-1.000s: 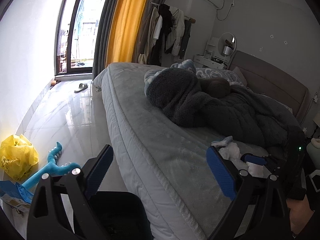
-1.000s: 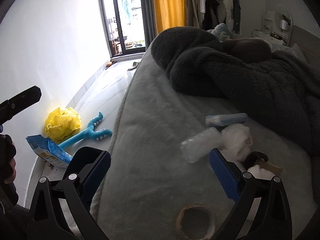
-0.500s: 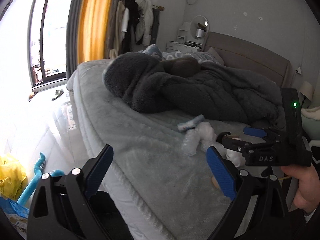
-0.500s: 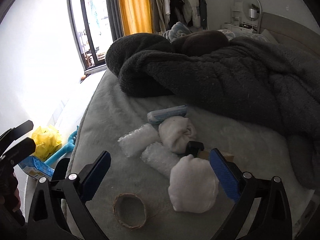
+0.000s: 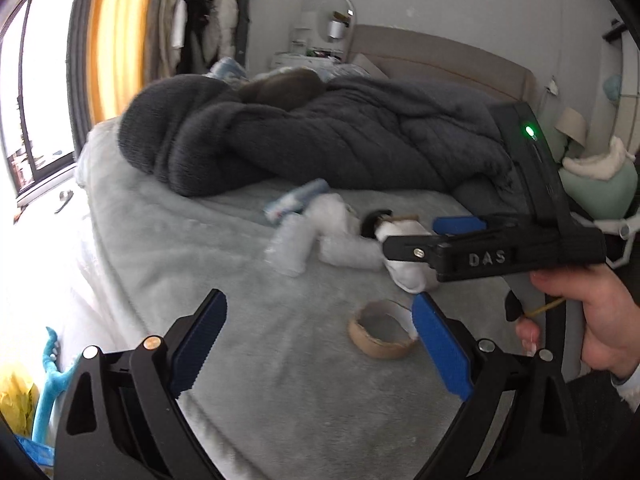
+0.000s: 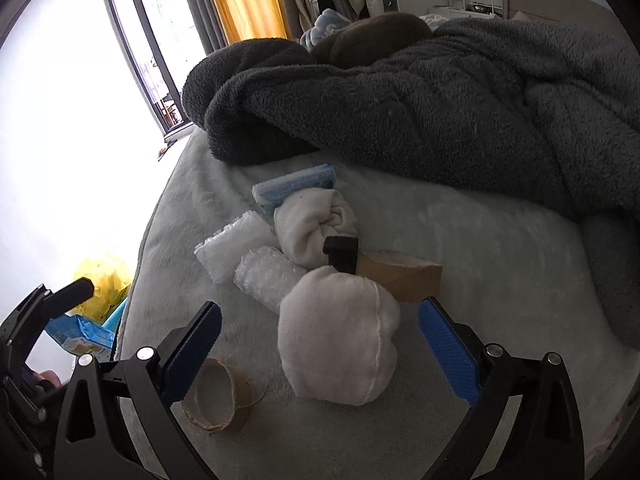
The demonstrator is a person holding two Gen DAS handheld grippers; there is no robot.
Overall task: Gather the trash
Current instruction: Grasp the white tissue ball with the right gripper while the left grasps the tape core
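A pile of trash lies on the pale grey bed (image 6: 500,264). In it are a white fluffy bundle (image 6: 340,340), two bubble-wrap rolls (image 6: 268,280), a blue tissue pack (image 6: 296,186), a rolled white cloth (image 6: 316,224), a small black object (image 6: 340,254) and a cardboard piece (image 6: 400,276). A cardboard tape ring (image 6: 216,396) sits nearest me. My right gripper (image 6: 320,312) is open, its fingers on either side of the white bundle but apart from it. In the left wrist view, my left gripper (image 5: 320,302) is open above the bed, short of the tape ring (image 5: 380,332). A hand (image 5: 600,316) holds the right gripper (image 5: 412,235) over the bundle (image 5: 408,276).
A heaped dark grey blanket (image 6: 440,100) covers the bed behind the pile. On the floor to the left, past the bed's edge, lie a yellow bag (image 6: 104,280), a blue packet (image 6: 80,332) and a blue toy (image 5: 48,392). A window and hanging clothes stand at the back.
The left wrist view has swung right, from the floor and bed edge onto the trash pile. The right gripper has moved closer, so the white bundle now sits between its open fingers.
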